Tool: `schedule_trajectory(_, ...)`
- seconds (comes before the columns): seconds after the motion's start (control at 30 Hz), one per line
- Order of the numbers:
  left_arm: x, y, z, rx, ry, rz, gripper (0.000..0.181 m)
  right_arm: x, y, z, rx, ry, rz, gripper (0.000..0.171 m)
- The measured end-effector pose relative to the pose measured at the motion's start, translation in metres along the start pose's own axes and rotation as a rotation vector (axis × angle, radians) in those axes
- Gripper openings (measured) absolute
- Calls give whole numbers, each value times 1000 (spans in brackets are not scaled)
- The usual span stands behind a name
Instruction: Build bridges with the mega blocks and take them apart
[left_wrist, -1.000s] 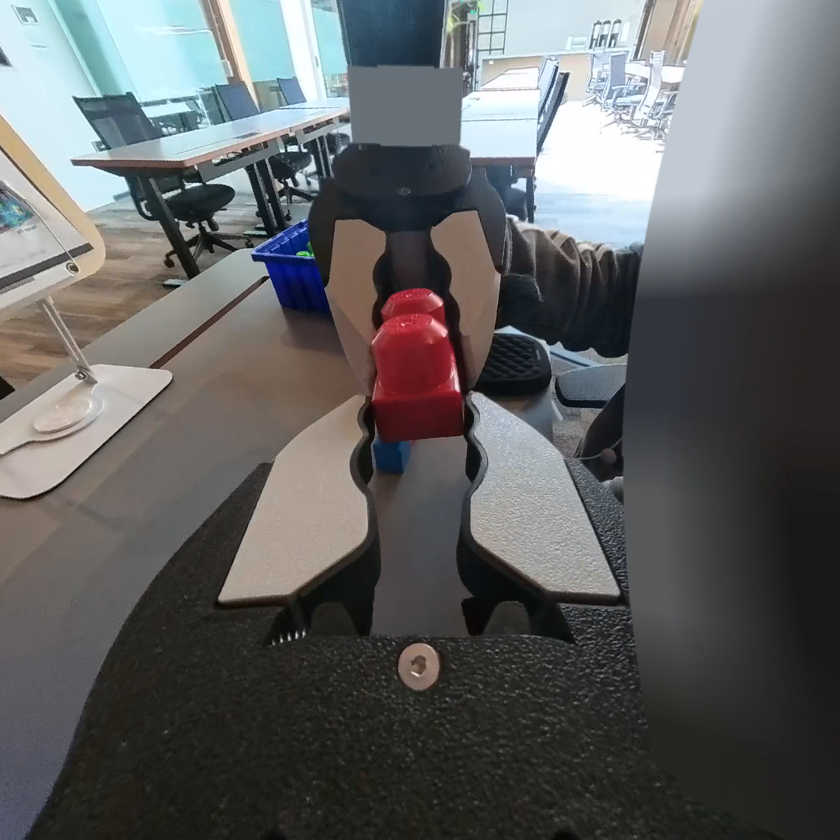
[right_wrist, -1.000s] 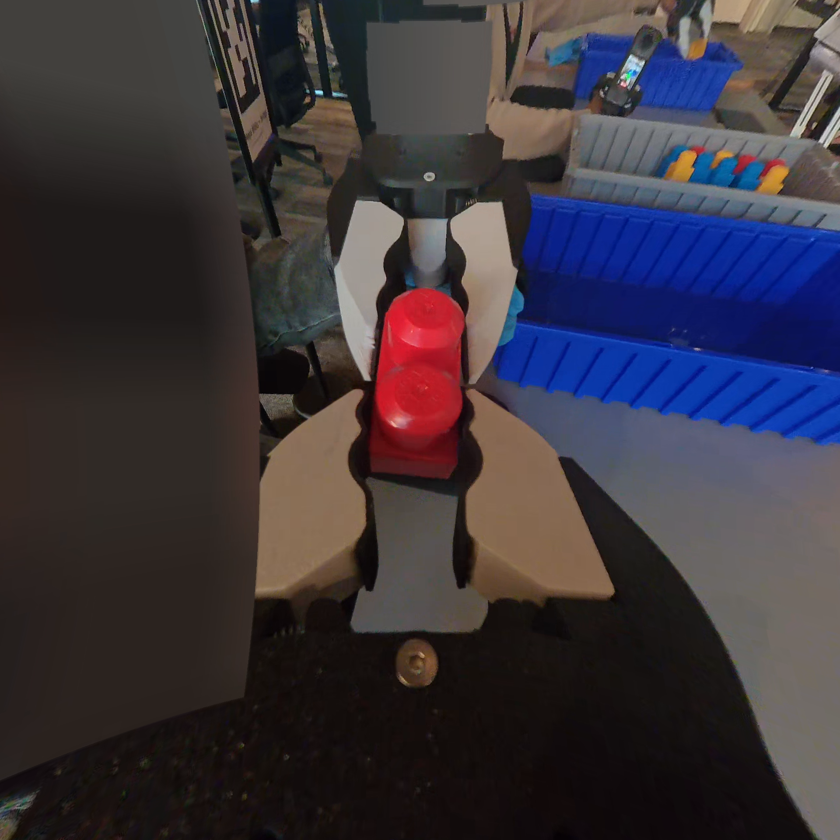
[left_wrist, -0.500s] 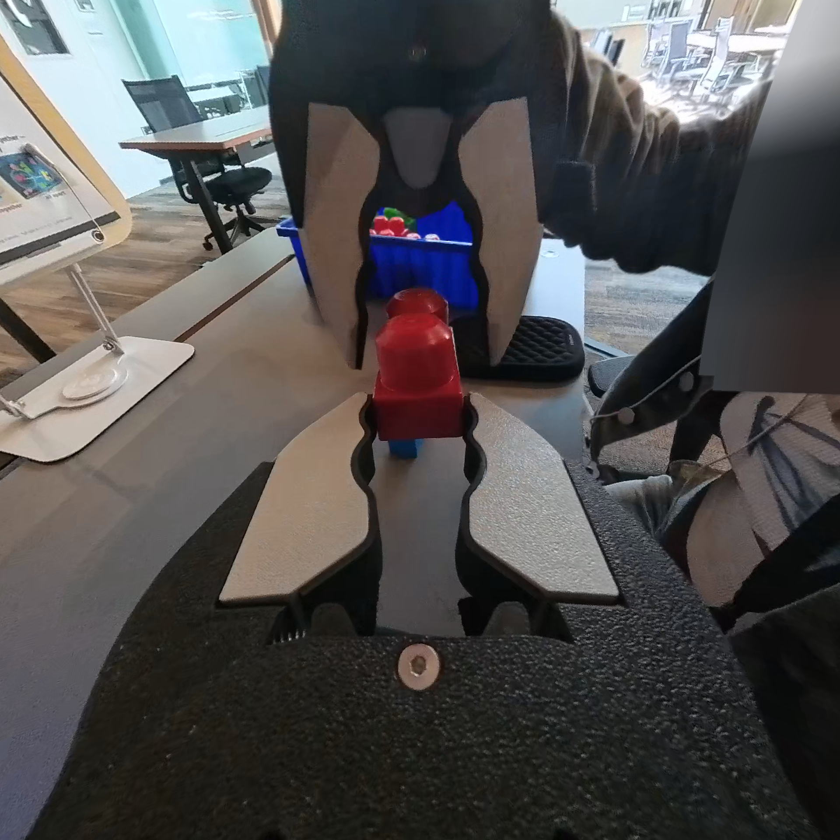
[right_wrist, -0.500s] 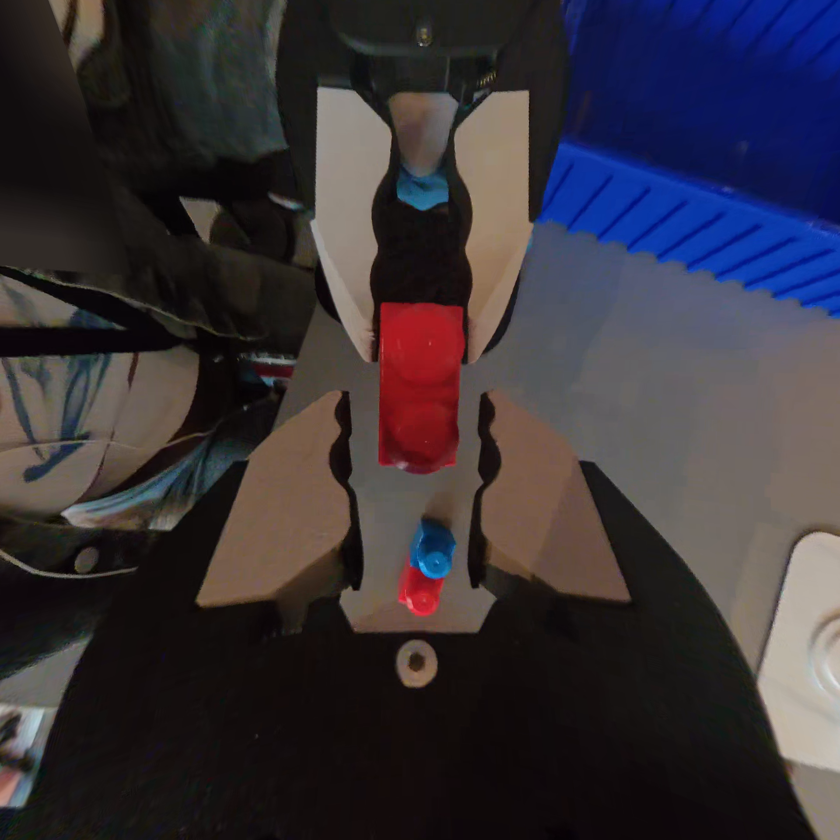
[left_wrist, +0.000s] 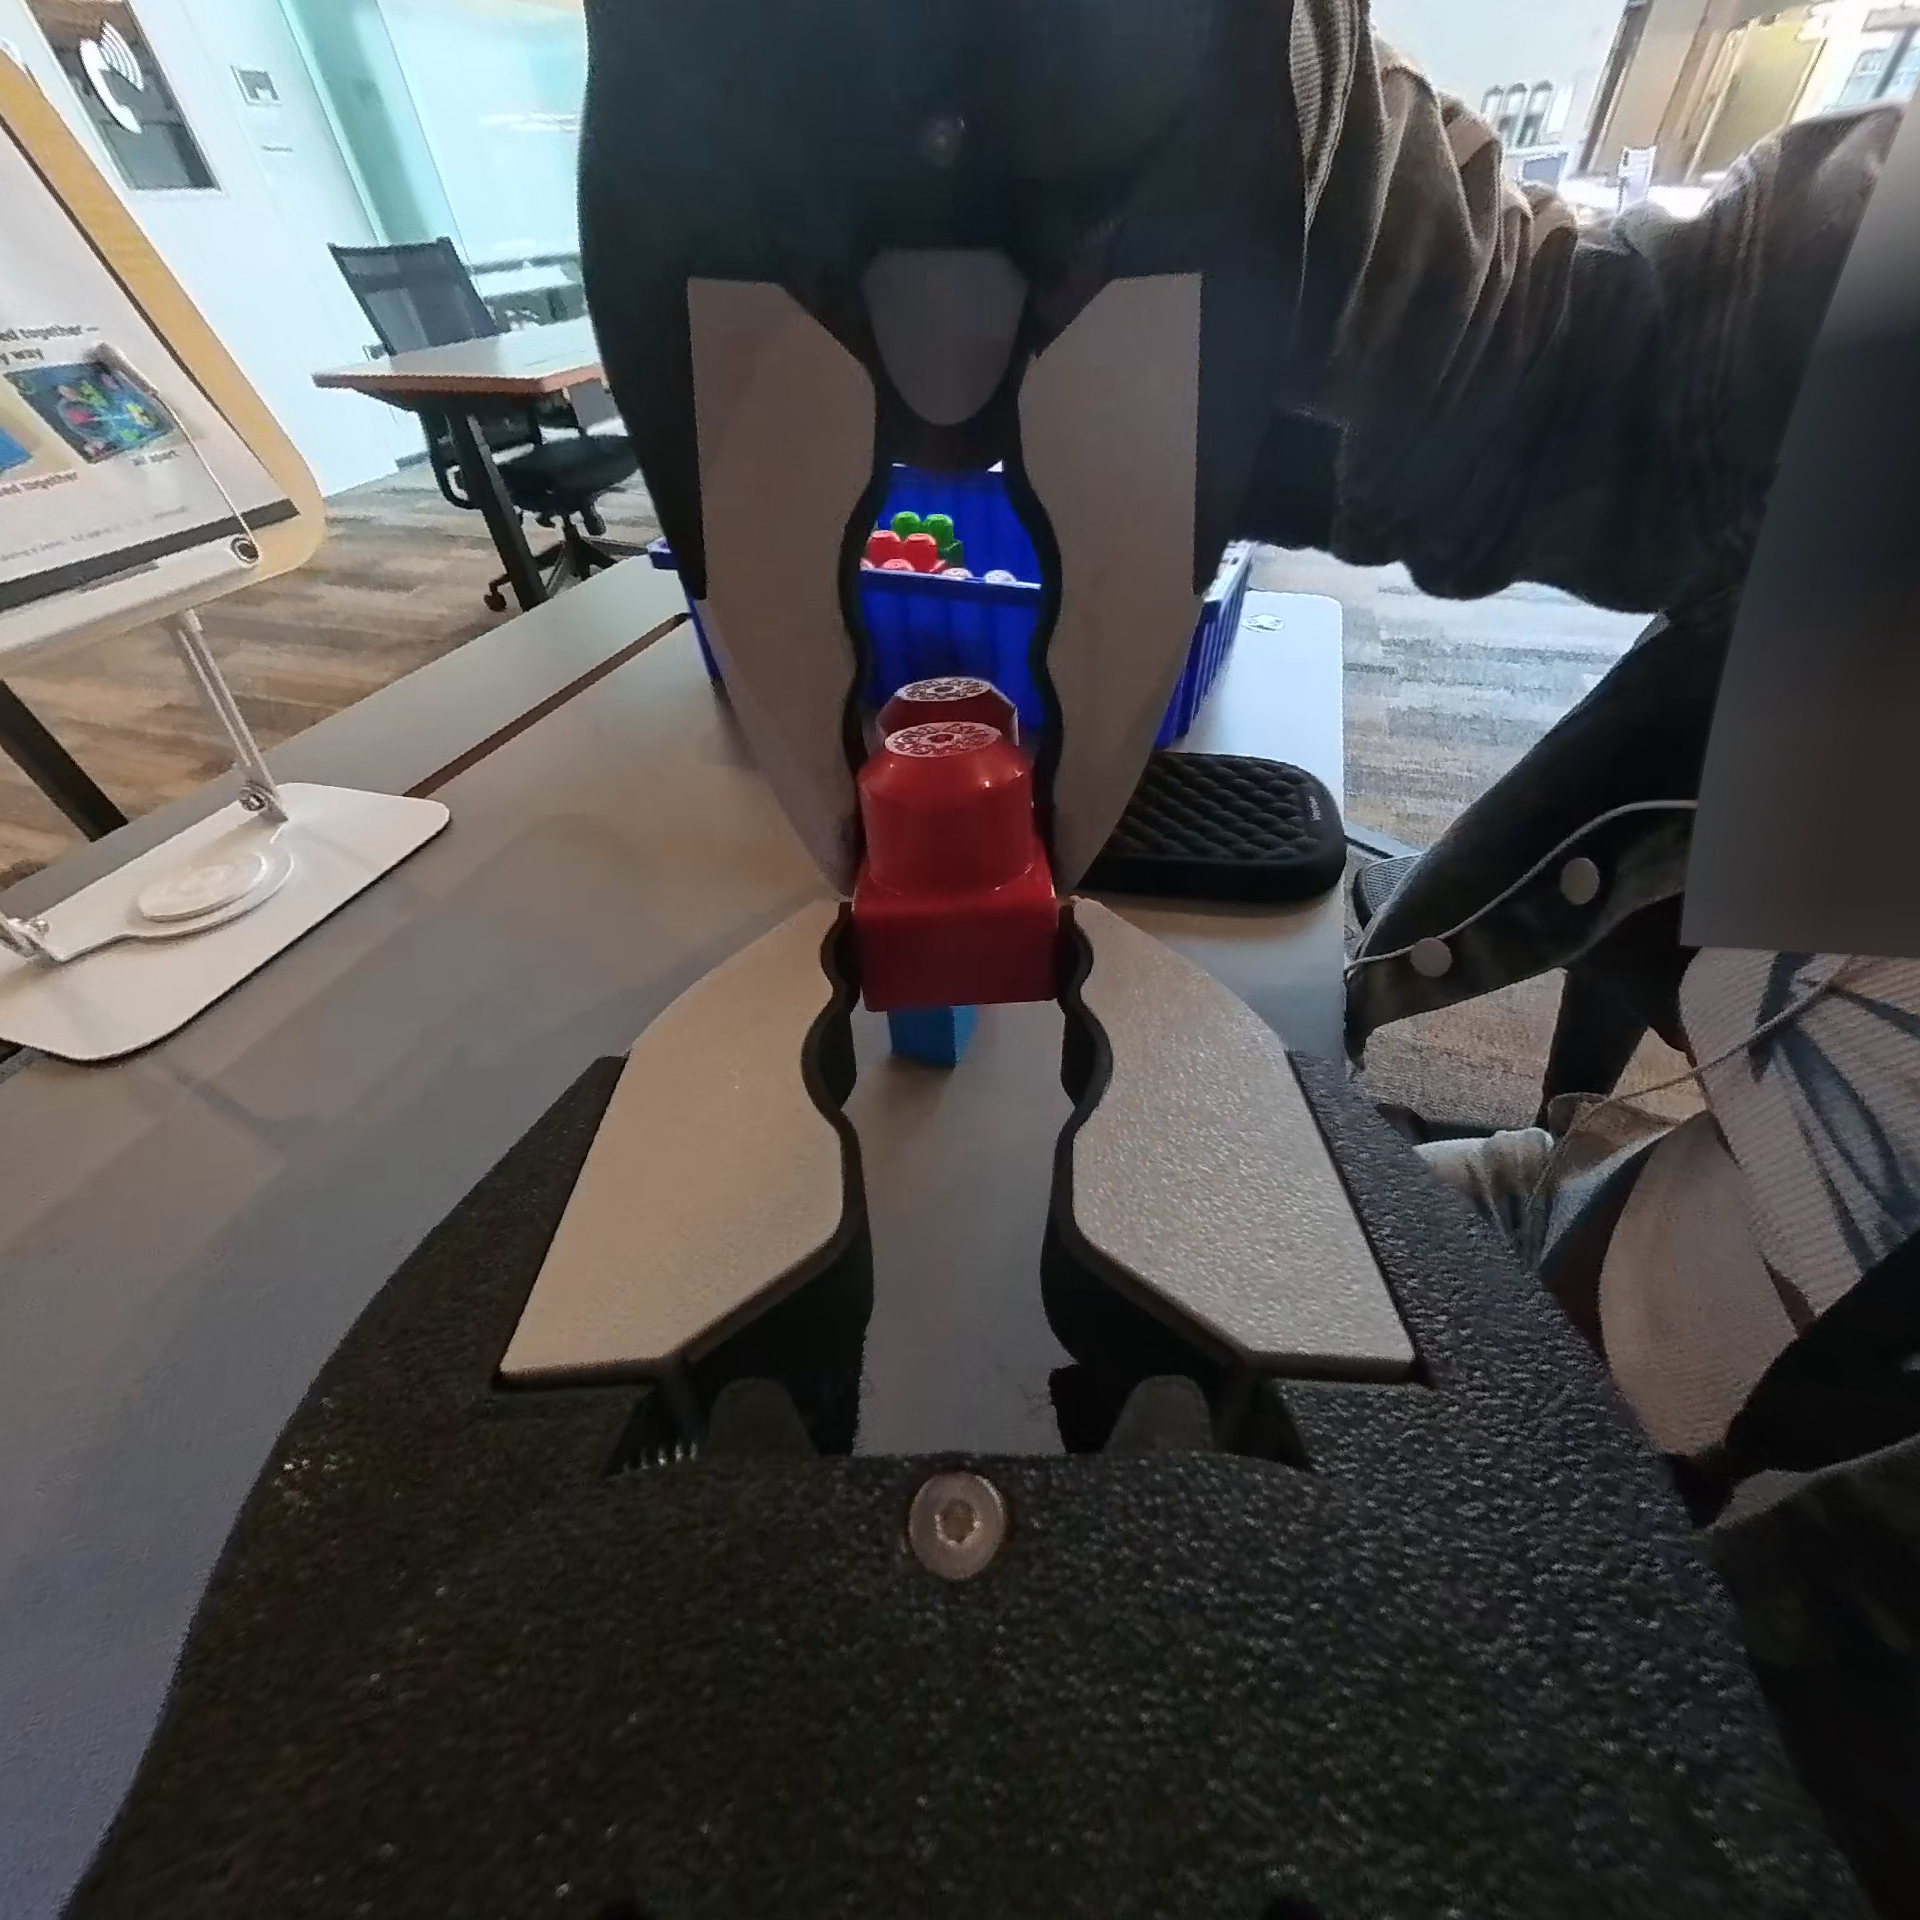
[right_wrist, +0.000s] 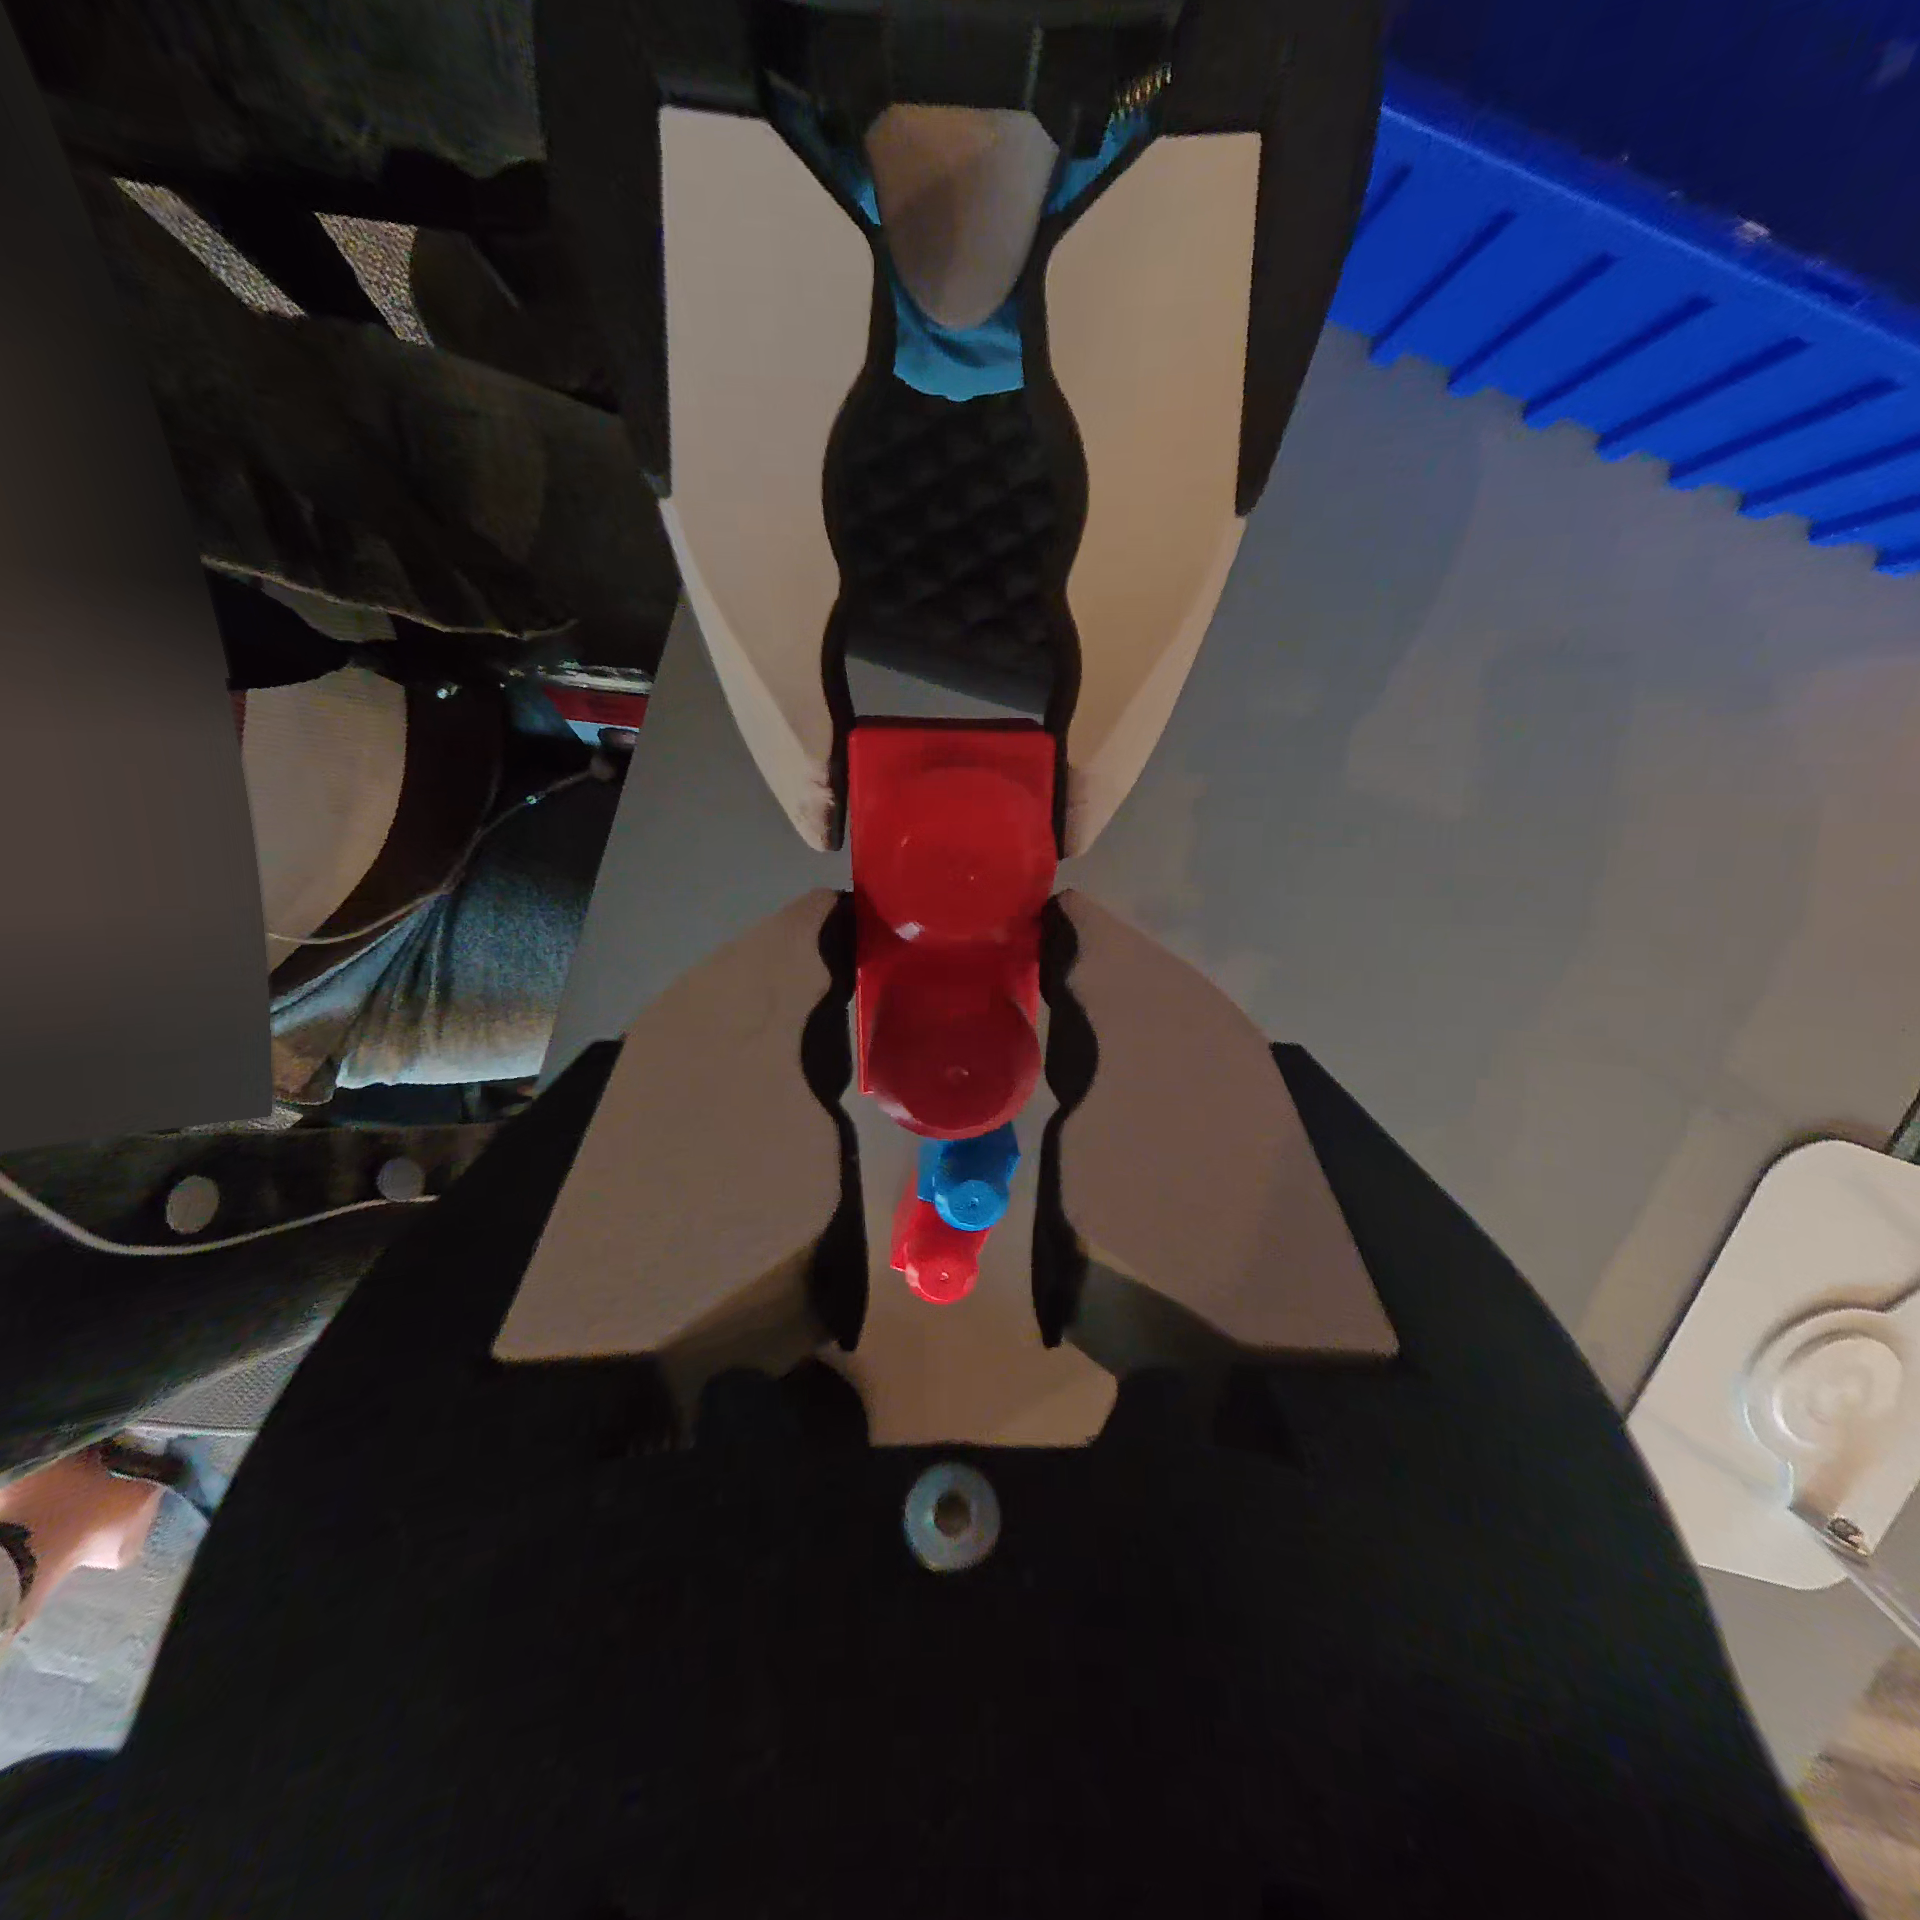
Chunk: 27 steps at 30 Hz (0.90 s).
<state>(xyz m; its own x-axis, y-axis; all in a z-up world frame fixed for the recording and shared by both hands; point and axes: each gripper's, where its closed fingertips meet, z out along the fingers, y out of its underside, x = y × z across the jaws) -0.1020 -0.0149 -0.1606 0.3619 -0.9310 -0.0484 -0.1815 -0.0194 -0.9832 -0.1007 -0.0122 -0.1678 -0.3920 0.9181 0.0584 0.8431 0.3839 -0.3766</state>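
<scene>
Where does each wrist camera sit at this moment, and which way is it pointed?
Left wrist view: sits behind the left gripper, looking level across the table toward a blue bin; own fingers and a sleeve show.
Right wrist view: sits above the right gripper, looking steeply down at the table; own fingers show.
Shared: both see the red two-stud block pinched from opposite ends by both grippers, and a small blue block below.

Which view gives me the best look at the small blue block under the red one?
Right wrist view: the blue block shows its stud from above, beside a small red block. Left wrist view shows only its lower part beneath the red block.
</scene>
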Motion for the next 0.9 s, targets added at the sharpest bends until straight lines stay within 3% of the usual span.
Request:
schedule_trajectory(0.1, -1, 6, 0, -17, -11, 6, 36, 1, 1, 3, -7, 10, -8, 33)
schedule_trajectory(0.2, -6, 12, -4, -48, -61, 3, 62, 3, 2, 2, 0, 28, -1, 33)
schedule_trajectory(0.3, -12, 15, -16, -71, -131, 6, 66, 5, 9, -3, -14, 57, 31, 33)
schedule_trajectory(0.7, -34, -1, -77, -40, -334, -8, 56, 10, 109, -1, -201, 162, 268, 33)
schedule_trajectory(0.9, -33, -3, -85, -20, -339, -5, 52, 7, 146, 18, -269, 144, 207, 34)
